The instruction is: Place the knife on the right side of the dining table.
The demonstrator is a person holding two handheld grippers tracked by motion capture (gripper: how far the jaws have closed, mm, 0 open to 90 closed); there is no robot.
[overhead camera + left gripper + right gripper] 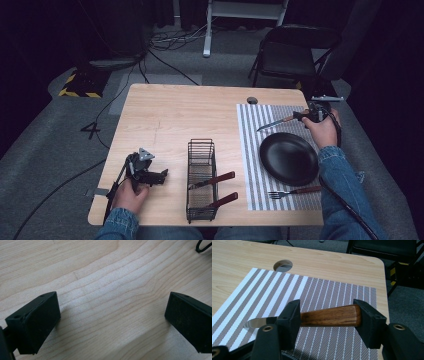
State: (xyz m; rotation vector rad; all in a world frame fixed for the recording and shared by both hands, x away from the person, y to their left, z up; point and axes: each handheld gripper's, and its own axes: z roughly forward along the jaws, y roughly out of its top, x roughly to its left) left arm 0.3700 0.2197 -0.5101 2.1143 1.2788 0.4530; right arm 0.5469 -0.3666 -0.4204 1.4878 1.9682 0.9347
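On table (pixel 165 115), wire caddy (pixel 201 180) with two wooden-handled utensils (pixel 212 180).

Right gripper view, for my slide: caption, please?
Right gripper open around a wooden-handled knife lying on the striped placemat.

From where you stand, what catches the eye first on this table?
The striped placemat on the table's right side, with a black plate on it and a fork in front of that. Behind the plate, the right claw straddles a wooden-handled knife lying on the mat. A wire basket mid-table holds two more red-handled utensils.
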